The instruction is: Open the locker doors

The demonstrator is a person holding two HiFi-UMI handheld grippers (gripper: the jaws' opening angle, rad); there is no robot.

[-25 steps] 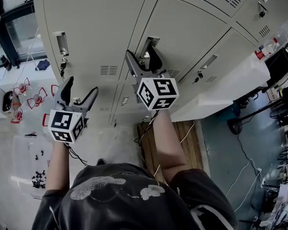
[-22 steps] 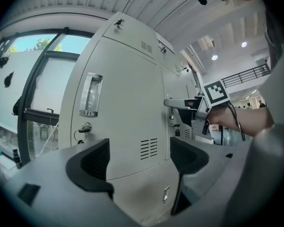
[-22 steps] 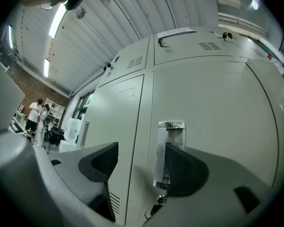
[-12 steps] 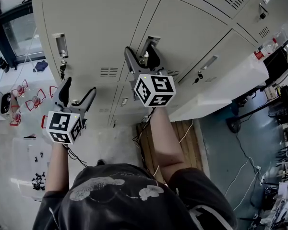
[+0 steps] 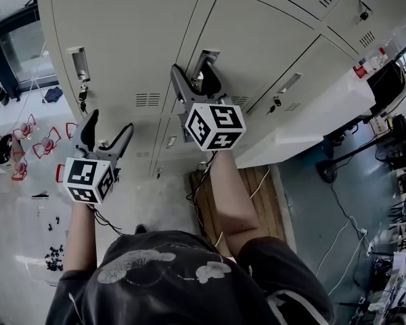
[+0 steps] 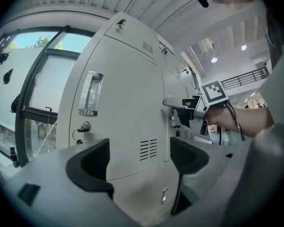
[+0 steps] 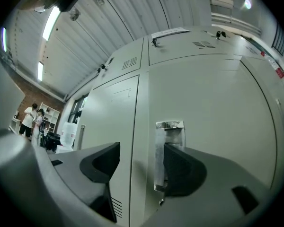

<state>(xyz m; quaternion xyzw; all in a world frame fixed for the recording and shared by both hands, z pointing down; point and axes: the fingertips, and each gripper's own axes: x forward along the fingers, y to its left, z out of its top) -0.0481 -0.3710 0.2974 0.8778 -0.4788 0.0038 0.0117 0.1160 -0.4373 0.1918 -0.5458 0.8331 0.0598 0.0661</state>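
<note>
Though partly hidden behind the open right claw (image 7: 138, 163), locker handle (image 7: 160, 148); left claw (image 6: 139, 157) open.

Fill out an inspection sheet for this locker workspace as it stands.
Surface: grey floor, with a wooden board in front of the lockers.
Job's things: locker doors in view all shut; key in the left door's lock.
Clutter: red items and small black parts on the floor.
Grippers: left gripper open, empty, off the lockers; right gripper open, jaws at the middle door's handle, not closed on it.
Cables: loose cables across the board; more on the floor at right.
Surroundings: windows, white counter, people far off.
</note>
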